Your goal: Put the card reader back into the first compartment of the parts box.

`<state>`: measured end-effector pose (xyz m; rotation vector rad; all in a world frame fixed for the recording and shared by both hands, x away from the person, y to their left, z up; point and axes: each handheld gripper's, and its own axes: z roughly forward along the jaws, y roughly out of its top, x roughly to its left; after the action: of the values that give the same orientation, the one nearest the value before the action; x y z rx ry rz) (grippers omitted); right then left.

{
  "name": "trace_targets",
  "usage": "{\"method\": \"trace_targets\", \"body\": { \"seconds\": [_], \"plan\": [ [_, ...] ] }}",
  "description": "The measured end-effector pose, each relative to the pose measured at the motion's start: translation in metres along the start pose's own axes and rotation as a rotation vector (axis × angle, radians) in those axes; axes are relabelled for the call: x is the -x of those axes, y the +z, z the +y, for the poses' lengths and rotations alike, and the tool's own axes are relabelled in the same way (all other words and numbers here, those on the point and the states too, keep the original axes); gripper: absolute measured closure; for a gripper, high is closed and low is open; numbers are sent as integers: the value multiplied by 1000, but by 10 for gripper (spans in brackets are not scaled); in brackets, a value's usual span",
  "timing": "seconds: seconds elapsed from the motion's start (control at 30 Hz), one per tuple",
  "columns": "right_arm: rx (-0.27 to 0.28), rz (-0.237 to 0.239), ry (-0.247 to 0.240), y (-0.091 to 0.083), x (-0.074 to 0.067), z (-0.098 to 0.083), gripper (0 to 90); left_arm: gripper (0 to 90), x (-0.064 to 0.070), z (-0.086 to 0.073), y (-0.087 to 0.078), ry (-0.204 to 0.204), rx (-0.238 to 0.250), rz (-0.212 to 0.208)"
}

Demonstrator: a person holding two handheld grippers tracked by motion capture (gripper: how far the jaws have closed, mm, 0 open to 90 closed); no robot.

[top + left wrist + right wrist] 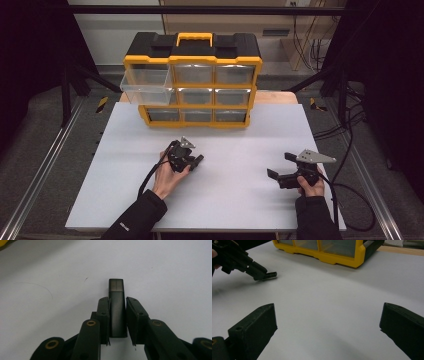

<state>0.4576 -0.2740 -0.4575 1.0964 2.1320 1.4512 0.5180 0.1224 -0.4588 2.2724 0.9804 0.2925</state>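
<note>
Both fingers [105, 315] apparently clamp black stick [117, 305], mid-table [240, 200]

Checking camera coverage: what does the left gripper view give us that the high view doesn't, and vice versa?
Left gripper view alone: close detail of the small black bar-shaped object clamped between the left gripper pads, its far end sticking out past them, and faint scratch marks on the white table.

High view alone: the yellow-and-black drawer organizer with its top-left clear drawer pulled out, and the right gripper with jaws apart.

Both: the left gripper and the white table.
</note>
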Motion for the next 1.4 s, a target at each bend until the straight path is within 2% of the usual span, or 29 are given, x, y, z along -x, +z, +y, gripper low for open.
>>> {"method": "trace_targets", "body": {
  "seconds": [0.87, 1.4],
  "plan": [
    [1, 1, 0, -1, 0, 0, 11, 728, 2, 6, -28, -1, 35, -23],
    [0, 1, 0, -1, -1, 0, 11, 727, -1, 7, -42, -6, 61, -21]
  ]
}}
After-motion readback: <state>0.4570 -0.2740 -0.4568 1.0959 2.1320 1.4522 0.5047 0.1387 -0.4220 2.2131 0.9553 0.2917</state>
